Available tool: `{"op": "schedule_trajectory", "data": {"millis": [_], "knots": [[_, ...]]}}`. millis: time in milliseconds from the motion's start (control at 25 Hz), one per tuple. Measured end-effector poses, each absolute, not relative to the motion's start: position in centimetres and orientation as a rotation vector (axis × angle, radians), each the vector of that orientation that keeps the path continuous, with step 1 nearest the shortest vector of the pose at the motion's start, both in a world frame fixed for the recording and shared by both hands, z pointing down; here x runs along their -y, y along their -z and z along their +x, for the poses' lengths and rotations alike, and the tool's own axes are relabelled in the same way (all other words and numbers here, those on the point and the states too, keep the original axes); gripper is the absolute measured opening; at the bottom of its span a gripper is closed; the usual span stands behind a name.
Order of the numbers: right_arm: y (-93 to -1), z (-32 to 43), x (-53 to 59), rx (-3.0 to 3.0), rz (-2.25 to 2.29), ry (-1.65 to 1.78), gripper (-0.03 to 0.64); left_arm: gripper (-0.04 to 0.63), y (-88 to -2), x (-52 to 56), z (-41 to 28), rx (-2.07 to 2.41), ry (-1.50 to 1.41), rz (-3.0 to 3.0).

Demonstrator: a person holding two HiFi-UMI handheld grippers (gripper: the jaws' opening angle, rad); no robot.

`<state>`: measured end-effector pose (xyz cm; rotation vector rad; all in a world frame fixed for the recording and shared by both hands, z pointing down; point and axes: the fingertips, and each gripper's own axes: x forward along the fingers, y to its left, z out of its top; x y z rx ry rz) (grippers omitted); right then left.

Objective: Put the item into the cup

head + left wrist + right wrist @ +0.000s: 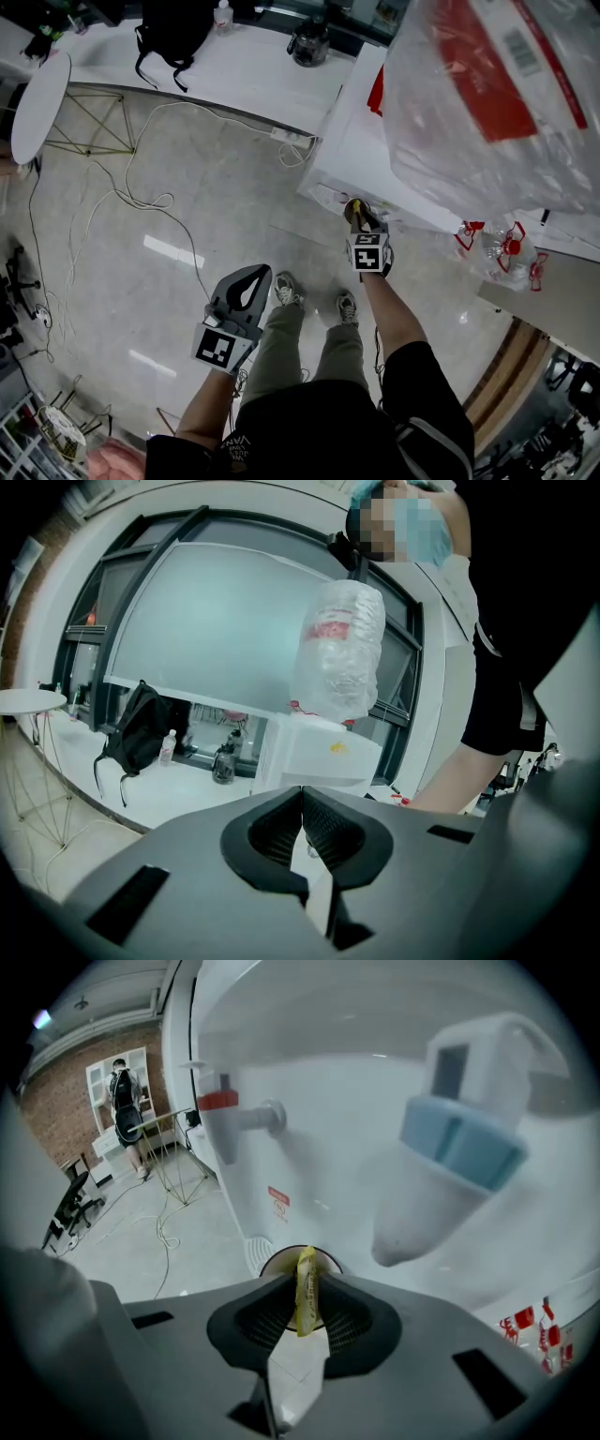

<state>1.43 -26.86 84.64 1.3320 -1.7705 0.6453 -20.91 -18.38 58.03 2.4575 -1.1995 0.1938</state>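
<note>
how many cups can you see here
1. The cup stands at the foot of the white dispenser, just beyond the right gripper, whose jaws pinch a yellow packet in front of it. More could be hidden behind the dispenser.

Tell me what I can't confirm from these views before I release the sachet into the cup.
Inside of the cup: in the right gripper view the sachet and the right tool cover it; only a rim arc shows.
Height of the sachet above the cup: neither view is side-on.
Sachet print: too small to read.
Head view: cup and sachet tiny, partly under the tool.
</note>
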Motion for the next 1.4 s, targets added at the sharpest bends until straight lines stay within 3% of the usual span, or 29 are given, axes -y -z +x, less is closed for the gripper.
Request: {"op": "schedule_trajectory", "data": {"millis": [1400], "knots": [[-59.6,5.8,14.2,2.344,1.378,-0.578,0.049,0.020,-48.0,8.5,-8.9,1.432,-0.070,2.494]]}}
